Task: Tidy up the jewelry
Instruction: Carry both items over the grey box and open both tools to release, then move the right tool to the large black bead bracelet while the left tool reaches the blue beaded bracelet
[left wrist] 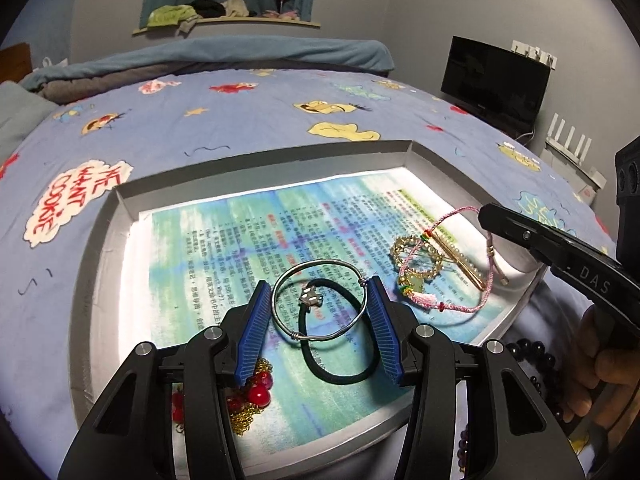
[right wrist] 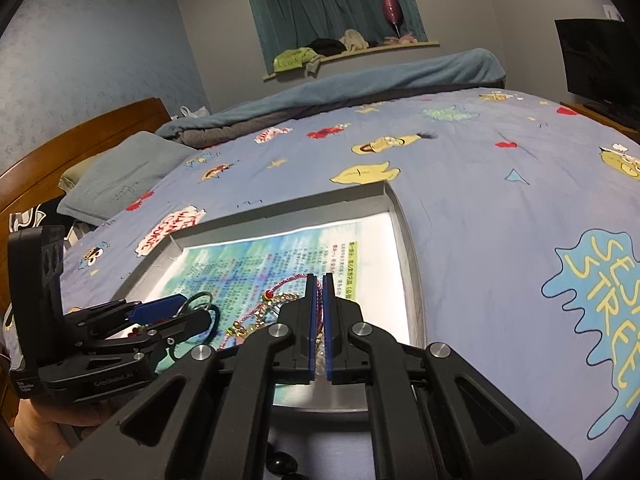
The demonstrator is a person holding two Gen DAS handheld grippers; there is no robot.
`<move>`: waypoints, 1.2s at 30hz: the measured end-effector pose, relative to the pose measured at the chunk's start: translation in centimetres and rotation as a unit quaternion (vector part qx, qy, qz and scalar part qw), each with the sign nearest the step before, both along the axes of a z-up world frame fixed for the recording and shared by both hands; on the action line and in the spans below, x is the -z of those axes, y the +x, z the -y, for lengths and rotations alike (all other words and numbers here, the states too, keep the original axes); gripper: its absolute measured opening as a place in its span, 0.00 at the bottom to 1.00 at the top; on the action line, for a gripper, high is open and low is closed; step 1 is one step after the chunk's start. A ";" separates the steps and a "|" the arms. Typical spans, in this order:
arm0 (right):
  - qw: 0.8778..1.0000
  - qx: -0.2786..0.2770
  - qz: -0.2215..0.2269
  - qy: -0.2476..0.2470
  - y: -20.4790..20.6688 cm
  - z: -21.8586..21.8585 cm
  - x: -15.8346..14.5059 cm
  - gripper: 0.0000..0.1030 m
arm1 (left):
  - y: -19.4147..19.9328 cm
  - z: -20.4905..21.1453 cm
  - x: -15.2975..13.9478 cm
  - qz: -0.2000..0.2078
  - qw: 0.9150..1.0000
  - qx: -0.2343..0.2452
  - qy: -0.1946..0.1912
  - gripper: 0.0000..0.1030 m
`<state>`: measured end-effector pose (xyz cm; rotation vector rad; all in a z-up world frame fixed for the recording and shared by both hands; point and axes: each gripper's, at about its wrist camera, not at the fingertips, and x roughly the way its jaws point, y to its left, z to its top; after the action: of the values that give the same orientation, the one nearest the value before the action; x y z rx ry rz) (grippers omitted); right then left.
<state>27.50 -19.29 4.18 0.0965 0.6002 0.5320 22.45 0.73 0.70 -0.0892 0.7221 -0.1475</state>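
A shallow grey tray lined with a printed sheet lies on the bed. My left gripper is shut on a silver bangle, which spans the gap between its blue pads above a black hair tie with a silver charm. My right gripper is shut on a pink cord bracelet, its tip also showing in the left wrist view. A gold bead bracelet and a gold bar with pearls lie under the cord. A red bead and gold chain necklace lies under the left finger.
Dark bead bracelets lie on the blue cartoon bedsheet just outside the tray's near right edge. A folded blanket and pillow are at the bed's far side. A monitor stands to the right.
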 end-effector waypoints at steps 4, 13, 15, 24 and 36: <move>1.000 0.000 0.002 -0.005 -0.2 0.0 0.0 0.25 | -0.4 -0.1 -0.3 0.010 1.000 -0.002 -0.002 0.65; 1.000 -0.010 0.023 0.005 -1.6 0.7 -0.9 0.36 | -2.5 -0.4 -2.0 0.048 0.999 0.002 -0.012 0.69; 0.999 -0.016 0.031 0.004 -2.2 0.9 -1.1 0.36 | -2.9 -0.6 -2.3 0.054 0.998 0.001 -0.015 0.69; 0.997 -0.039 0.061 -0.010 -5.7 1.8 -1.6 0.39 | -6.2 -1.2 -3.7 0.082 0.996 -0.002 -0.021 0.69; 0.996 -0.062 0.064 -0.022 -8.3 3.5 -1.2 0.39 | -10.5 -3.7 -3.1 0.077 0.997 -0.017 -0.008 0.69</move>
<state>19.24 -22.76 5.39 -0.0174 0.4950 0.6406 11.96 4.47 3.76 -0.1045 0.5646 -0.1252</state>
